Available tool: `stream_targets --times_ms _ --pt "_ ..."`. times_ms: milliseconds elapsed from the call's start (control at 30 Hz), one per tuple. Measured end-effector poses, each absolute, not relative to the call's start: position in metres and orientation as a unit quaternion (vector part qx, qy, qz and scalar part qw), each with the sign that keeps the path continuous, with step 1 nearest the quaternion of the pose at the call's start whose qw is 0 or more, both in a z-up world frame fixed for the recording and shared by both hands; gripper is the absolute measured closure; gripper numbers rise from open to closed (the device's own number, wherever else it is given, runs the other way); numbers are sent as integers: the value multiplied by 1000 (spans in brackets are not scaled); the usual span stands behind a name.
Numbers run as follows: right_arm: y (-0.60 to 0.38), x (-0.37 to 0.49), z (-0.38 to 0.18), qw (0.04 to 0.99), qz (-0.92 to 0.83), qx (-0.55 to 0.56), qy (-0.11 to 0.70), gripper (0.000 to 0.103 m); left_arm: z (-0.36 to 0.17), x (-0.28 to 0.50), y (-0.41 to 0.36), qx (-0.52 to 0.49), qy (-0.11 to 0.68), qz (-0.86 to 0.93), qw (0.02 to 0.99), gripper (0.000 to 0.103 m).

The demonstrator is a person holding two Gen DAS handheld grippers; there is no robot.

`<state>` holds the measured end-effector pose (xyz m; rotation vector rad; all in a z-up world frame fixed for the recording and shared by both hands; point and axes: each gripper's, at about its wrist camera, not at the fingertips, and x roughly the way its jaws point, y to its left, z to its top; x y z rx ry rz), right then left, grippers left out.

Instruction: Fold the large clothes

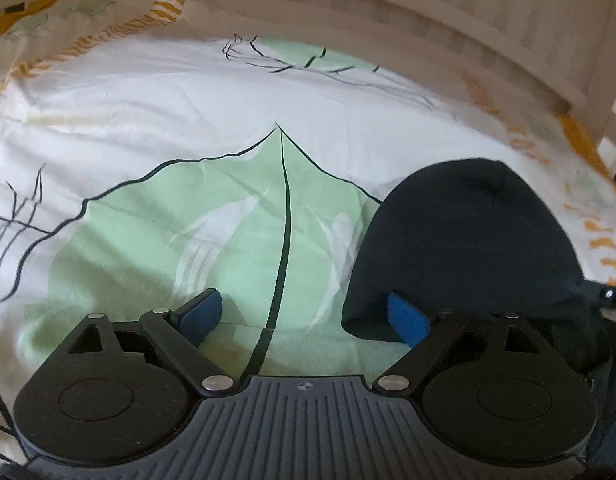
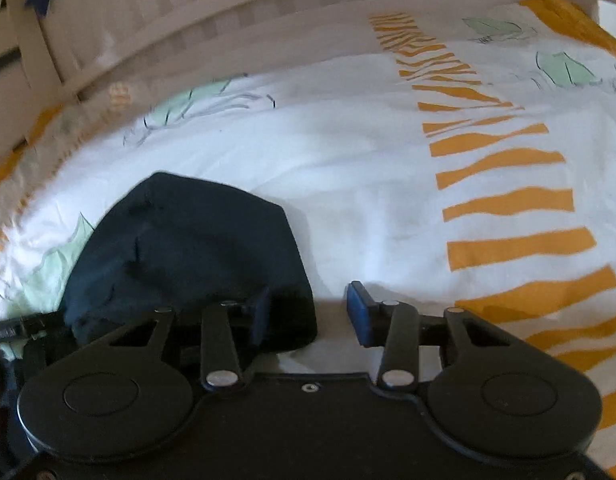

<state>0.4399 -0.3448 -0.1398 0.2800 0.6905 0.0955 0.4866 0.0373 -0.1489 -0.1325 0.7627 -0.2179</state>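
Nowhere on the dark garment (image 1: pixel 468 240) or bedcover (image 2: pixel 368 180) is writing legible.

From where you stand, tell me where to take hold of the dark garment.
Grip the near edge of the dark garment, coming in low from your side. That edge lies closest, between both views, and the right hand-held gripper already straddles its near right corner, so probably pinch there; the far end is rounded and offers no corner.

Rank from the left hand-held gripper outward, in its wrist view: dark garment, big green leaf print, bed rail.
1. Dark garment, at the right finger of the left hand-held gripper.
2. Big green leaf print, just ahead; nearly as close.
3. Bed rail, far edge.
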Motion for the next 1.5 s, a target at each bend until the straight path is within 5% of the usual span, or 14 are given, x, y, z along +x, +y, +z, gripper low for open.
stream_targets --times_ms 1167,1300,1433,1500 --pt "-347 425 -152 945 50 167 277 50 -159 481 26 -28 350 -88 932 1" --pt "-348 425 -150 944 62 171 276 42 -159 481 26 -24 350 -87 932 1" --pt "-349 425 -144 940 88 178 276 17 -159 481 25 -23 350 -87 932 0" --pt "-351 423 -139 941 90 180 274 15 -158 481 25 -23 350 -86 932 0"
